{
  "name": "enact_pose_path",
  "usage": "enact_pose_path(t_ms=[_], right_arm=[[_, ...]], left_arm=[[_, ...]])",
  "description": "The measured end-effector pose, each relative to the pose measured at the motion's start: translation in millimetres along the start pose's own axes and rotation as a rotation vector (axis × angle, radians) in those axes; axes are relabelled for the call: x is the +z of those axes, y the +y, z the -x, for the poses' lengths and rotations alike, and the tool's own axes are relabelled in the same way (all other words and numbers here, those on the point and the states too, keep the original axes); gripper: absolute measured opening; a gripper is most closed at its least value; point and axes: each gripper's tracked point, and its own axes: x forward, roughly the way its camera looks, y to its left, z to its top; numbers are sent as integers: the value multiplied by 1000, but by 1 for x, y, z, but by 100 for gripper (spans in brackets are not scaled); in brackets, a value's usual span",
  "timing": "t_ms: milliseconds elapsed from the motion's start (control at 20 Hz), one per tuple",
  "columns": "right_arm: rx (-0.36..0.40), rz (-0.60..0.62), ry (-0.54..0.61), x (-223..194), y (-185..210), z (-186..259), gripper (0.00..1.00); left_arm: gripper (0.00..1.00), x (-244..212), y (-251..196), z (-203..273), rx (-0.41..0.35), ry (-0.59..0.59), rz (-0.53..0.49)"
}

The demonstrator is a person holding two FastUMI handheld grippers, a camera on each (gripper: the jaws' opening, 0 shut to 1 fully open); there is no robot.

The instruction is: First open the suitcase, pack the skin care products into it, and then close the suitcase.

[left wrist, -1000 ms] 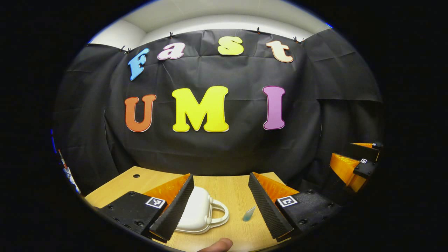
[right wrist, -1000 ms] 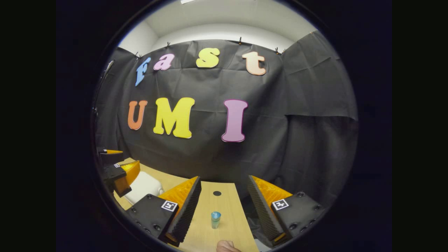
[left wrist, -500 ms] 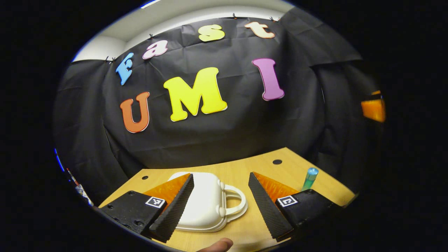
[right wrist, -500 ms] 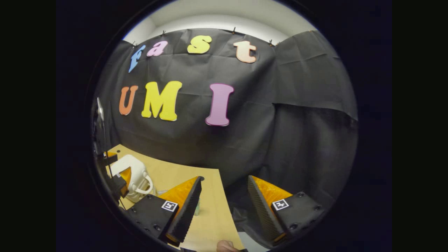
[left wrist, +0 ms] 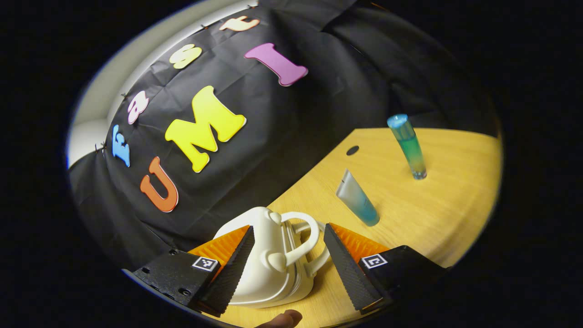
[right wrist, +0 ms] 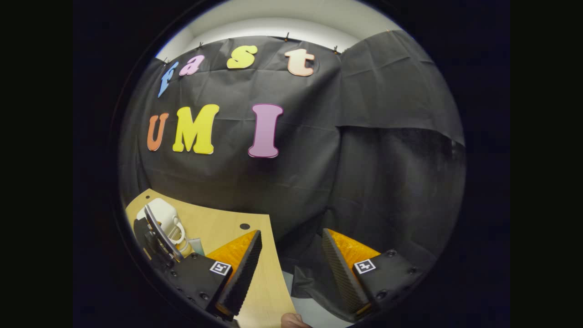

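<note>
Between its spread fingers, the left gripper (left wrist: 287,266) frames the closed white suitcase (left wrist: 268,264) handle, seemingly to open it, tube (left wrist: 357,203) and bottle (left wrist: 406,146) waiting toward two o'clock; the right gripper (right wrist: 288,269) hangs open past the table (right wrist: 227,230) edge, suitcase at nine o'clock.

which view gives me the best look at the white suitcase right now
The left gripper view. The white suitcase lies close between the left gripper's open fingers, its handle plain and the case apparently closed. The right gripper view shows the suitcase small and far off at its left edge, partly hidden by the other gripper.
</note>
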Motion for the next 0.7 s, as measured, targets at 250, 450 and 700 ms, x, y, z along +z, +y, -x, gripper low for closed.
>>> enact_pose_path(t_ms=[250, 450, 700], right_arm=[[9, -24, 33, -22, -22, -5, 79], [27, 51, 27, -44, -17, 7, 79], [3, 61, 33, -45, 9, 15, 80]], left_arm=[[97, -31, -15, -26, 13, 119, -179], [93, -36, -8, -47, 33, 171, -336], [65, -37, -6, -65, 20, 157, -462]])
